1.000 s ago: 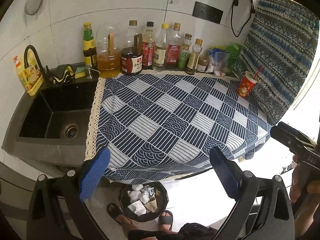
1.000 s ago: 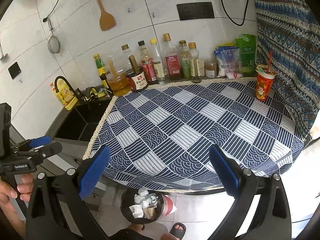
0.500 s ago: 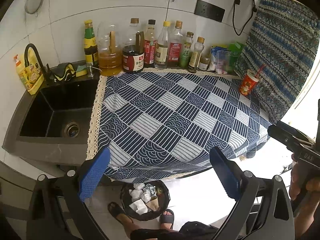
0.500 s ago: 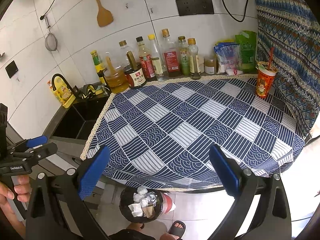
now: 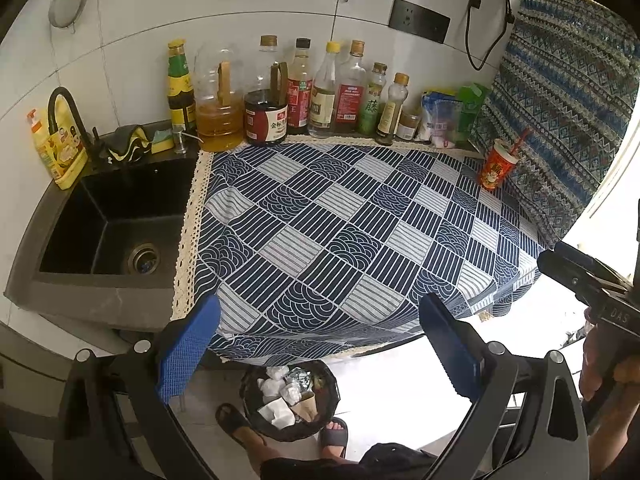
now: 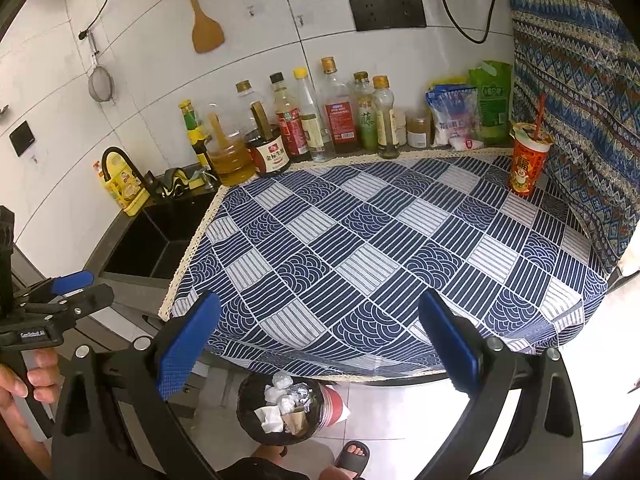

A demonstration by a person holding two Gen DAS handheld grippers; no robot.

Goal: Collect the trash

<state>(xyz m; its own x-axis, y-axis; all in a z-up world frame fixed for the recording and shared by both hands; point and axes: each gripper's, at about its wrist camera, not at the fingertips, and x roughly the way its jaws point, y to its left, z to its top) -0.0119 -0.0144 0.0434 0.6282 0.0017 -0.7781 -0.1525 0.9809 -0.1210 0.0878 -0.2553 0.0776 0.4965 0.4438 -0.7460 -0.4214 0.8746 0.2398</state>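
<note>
Counter nearly cleared; one paper cup left, far right corner by the curtain.
Left gripper and right gripper both wide open, empty. Cup likely light, crushable, tippy with straw: grip mid-body, gently.

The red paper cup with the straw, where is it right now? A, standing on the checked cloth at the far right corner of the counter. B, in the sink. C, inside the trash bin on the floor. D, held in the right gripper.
A: the red paper cup stands upright on the checked cloth near the patterned curtain, while the right gripper is open and empty.
</note>
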